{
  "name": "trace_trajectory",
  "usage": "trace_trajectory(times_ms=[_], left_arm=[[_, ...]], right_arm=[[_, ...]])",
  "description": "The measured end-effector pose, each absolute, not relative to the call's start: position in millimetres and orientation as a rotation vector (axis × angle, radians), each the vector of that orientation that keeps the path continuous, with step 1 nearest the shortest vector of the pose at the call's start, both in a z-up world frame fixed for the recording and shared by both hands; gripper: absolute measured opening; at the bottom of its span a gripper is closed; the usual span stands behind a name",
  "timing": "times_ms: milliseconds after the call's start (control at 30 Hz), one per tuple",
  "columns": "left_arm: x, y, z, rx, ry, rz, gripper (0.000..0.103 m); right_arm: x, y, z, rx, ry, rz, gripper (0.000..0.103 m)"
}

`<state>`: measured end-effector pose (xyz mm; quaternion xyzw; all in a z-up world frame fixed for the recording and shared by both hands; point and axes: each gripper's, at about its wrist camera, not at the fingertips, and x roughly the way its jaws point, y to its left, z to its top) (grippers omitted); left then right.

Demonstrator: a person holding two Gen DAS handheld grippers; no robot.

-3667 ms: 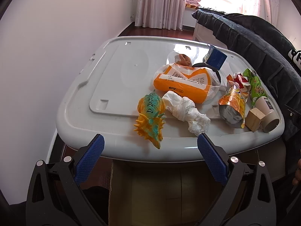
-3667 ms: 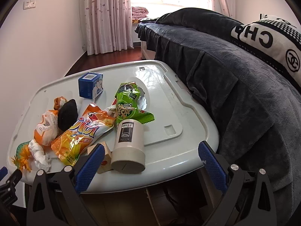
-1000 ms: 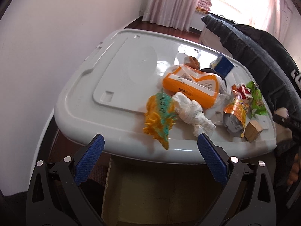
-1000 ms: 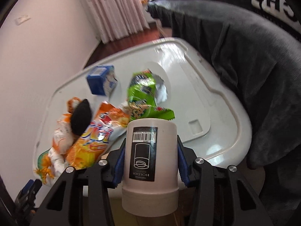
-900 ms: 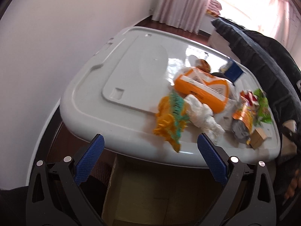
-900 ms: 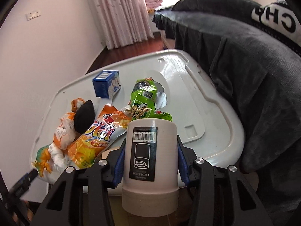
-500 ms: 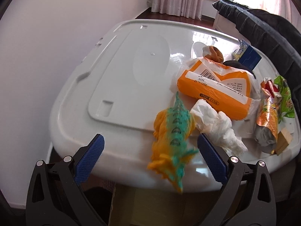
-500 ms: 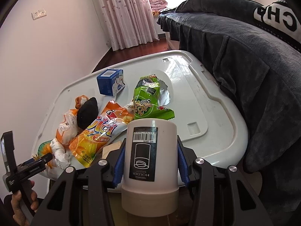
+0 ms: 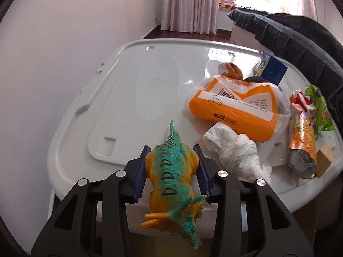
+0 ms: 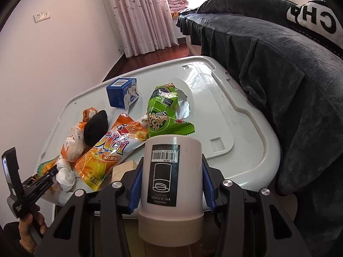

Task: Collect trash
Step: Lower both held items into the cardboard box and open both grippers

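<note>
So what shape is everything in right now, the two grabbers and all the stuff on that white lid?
left gripper: just closed on the toy dinosaur
right gripper: clamped on the white holder
green snack bag: torn open, lying flat
orange snack bag: crumpled, lying flat
white tissue: wadded up
blue carton: upright
orange pack: lying flat
white lid: closed on its bin

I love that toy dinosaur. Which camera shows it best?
The left wrist view. There the dinosaur fills the foreground, back up, tail pointing away, squeezed between the left tongs, which have just been closing on it. The right wrist view shows only a sliver of it at the lid's near-left edge, behind the tissue.
</note>
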<state>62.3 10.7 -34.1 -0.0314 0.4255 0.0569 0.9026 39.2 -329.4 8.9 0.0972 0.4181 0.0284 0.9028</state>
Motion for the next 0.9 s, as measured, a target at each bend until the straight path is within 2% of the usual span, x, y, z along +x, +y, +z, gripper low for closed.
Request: trace_trajectory(times_ms=[300,433,667,900], left_arm=[[-10,5,27,-0.085,0.787,0.077,0.04],[-42,-5,38,-0.093,0.785,0.04,0.04],[-84,-18,17,-0.086,0.901,-0.031,0.04],[-97,-39,-46,-0.056,1.108,-0.078,0.04]], right_arm=[[3,-305,31,0.143,0.809,0.158,0.047],[-24,-290,37,0.149,0.822,0.213,0.047],[-74,-260,34,0.125,0.875,0.318,0.047],[-101,-234,-21,0.056,1.026,0.347,0.047]])
